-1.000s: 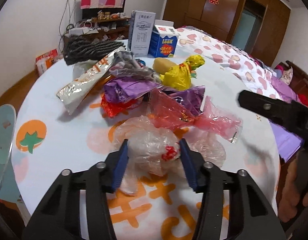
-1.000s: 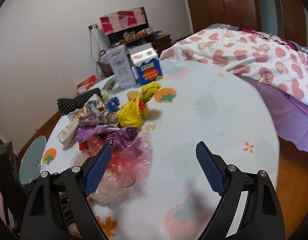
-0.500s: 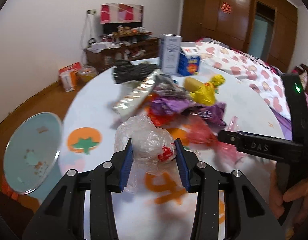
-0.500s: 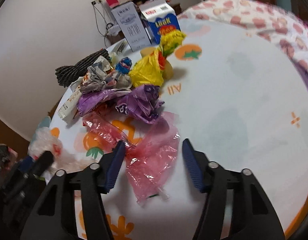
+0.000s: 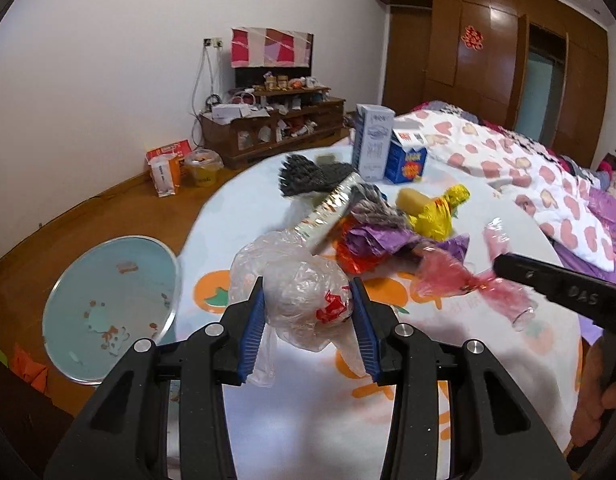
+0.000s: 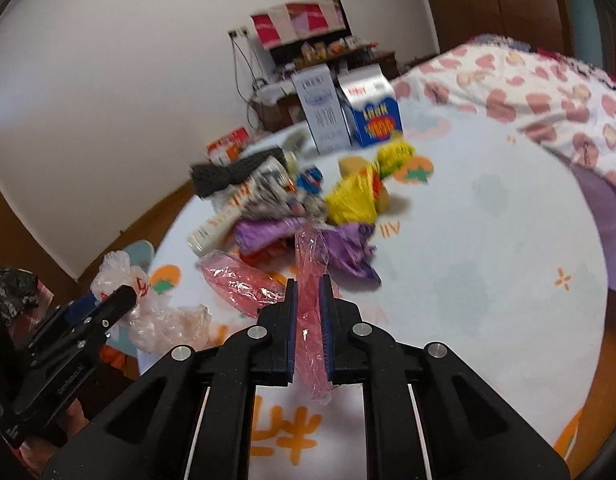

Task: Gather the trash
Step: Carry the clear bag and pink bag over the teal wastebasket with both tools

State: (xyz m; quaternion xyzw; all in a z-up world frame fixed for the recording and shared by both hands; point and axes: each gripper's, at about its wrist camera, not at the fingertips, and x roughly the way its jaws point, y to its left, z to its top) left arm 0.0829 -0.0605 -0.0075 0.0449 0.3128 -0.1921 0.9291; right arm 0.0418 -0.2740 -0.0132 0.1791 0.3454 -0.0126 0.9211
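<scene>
The left hand-held gripper [image 5: 308, 312] is clamped on a crumpled clear plastic bag [image 5: 300, 296] with red print, held above the near edge of the counter [image 5: 507, 216]. The right hand-held gripper [image 6: 308, 316] is pinched tight on a pink plastic bag [image 6: 309, 280], whose loose end trails toward 10 o'clock. At 12 o'clock from it lie a purple wrapper [image 6: 339, 244] and a yellow bag [image 6: 353, 196], with two cartons [image 6: 347, 116] beyond.
</scene>
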